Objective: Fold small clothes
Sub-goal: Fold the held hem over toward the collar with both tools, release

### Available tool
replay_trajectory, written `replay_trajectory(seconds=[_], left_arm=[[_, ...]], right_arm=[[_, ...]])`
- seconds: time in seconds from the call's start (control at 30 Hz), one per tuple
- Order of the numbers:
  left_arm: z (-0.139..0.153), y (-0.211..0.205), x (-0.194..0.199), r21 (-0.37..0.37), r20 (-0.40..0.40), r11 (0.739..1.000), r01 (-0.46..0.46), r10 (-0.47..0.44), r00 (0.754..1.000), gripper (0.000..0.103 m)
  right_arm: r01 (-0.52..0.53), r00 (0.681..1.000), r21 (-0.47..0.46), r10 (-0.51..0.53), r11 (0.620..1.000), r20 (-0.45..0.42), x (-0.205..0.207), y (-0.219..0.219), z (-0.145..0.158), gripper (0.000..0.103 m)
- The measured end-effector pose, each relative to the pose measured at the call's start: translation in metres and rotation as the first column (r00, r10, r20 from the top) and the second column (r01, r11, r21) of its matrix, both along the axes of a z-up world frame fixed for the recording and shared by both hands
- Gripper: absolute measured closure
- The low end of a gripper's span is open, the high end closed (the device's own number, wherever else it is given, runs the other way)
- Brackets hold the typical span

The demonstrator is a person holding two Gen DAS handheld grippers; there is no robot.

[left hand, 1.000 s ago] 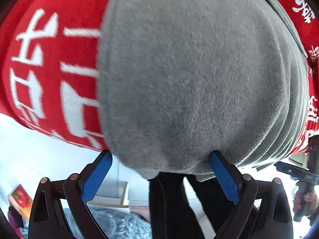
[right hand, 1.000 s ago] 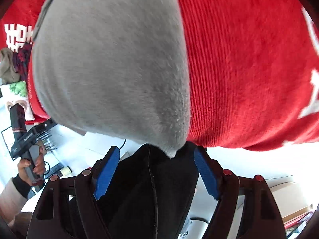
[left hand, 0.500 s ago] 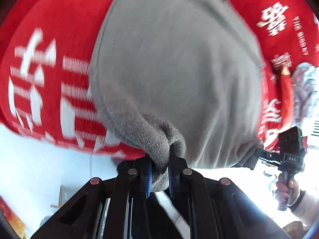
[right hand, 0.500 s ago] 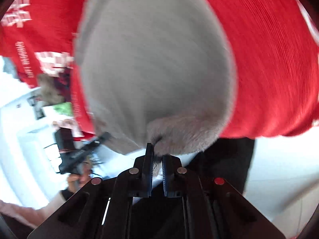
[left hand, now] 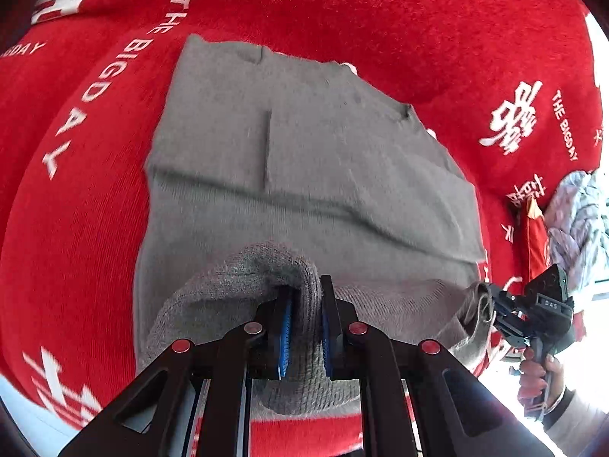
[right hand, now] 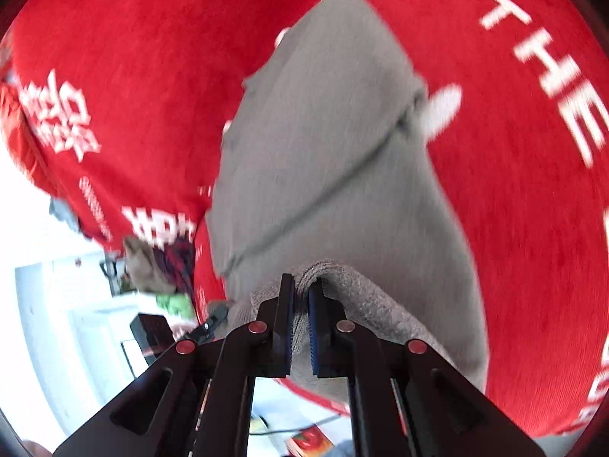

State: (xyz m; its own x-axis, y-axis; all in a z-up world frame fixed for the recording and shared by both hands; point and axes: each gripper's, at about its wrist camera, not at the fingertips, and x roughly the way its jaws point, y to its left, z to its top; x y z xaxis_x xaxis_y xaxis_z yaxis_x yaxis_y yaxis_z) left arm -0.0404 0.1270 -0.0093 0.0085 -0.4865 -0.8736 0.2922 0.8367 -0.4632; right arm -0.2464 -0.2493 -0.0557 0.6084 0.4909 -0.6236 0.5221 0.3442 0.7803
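Both the left gripper [left hand: 304, 327] and right gripper [right hand: 300, 327] are pinching the sweater [left hand: 304, 160] hem; folding is barely starting.

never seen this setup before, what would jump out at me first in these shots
The bright red cloth with white lettering fills nearly every part of both views. On it lies a grey knitted garment, spread across the middle. Its near edge is bunched and pinched in the left tool at the bottom of the left wrist view, and the right tool grips another part of that edge.
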Motion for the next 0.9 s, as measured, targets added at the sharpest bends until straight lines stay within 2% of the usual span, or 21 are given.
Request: replay_trajectory(seconds=[0.07,0.2,0.3,0.37,0.5,0.6,0.73,0.77,0.8,0.83,0.87,0.9], left_arm=[[0.001,0.002,0.007,0.0,-0.013,1.0,0.004,-0.004,1.0,0.089],[0.018,0.0,0.025,-0.081,-0.036,0.995,-0.055,0.052,0.998,0.089],[0.027,0.0,0.05,-0.104,-0.02,0.99,-0.1,0.098,0.995,0.089],[0.028,-0.007,0.071,-0.091,0.009,0.991,-0.103,0.104,0.994,0.089],[0.02,-0.036,0.107,-0.035,0.073,0.996,-0.079,0.081,0.994,0.089],[0.01,-0.057,0.129,0.035,0.098,0.995,-0.092,0.088,0.991,0.089],[-0.005,-0.072,0.144,0.176,0.044,0.98,-0.095,0.088,0.995,0.088],[-0.003,-0.074,0.143,0.187,0.057,0.979,-0.085,0.076,0.996,0.088],[0.002,-0.075,0.14,0.192,0.081,0.979,-0.075,0.06,0.995,0.083],[0.007,-0.075,0.136,0.203,0.102,0.977,-0.057,0.037,0.994,0.076],[0.013,-0.074,0.132,0.218,0.117,0.975,-0.041,0.016,0.993,0.047],[0.021,-0.073,0.128,0.25,0.155,0.967,-0.04,0.0,0.988,0.012]], right_arm=[[0.012,1.0,0.02,-0.012,1.0,0.017,0.007,-0.009,0.005,0.096],[0.017,0.994,0.05,-0.022,0.999,0.106,0.025,-0.022,0.026,0.096],[0.018,0.988,0.058,-0.027,0.998,0.154,0.047,-0.035,0.04,0.096],[0.018,0.986,0.05,-0.026,0.999,0.167,0.068,-0.044,0.045,0.096],[0.059,0.984,0.054,-0.067,0.997,0.163,0.107,-0.068,0.039,0.096],[0.081,0.988,0.048,-0.087,0.996,0.128,0.135,-0.083,0.024,0.096],[0.079,0.996,0.03,-0.08,0.996,0.026,0.157,-0.091,0.006,0.091],[0.074,0.997,0.008,-0.074,0.997,0.006,0.16,-0.091,0.007,0.09],[0.064,0.998,-0.01,-0.064,0.998,0.003,0.161,-0.091,0.009,0.087],[0.053,0.999,-0.03,-0.052,0.998,0.009,0.161,-0.091,0.014,0.075],[0.038,0.999,-0.061,-0.037,0.997,0.015,0.16,-0.092,0.02,0.047],[0.032,0.999,-0.085,-0.03,0.996,0.018,0.158,-0.092,0.025,0.036]])
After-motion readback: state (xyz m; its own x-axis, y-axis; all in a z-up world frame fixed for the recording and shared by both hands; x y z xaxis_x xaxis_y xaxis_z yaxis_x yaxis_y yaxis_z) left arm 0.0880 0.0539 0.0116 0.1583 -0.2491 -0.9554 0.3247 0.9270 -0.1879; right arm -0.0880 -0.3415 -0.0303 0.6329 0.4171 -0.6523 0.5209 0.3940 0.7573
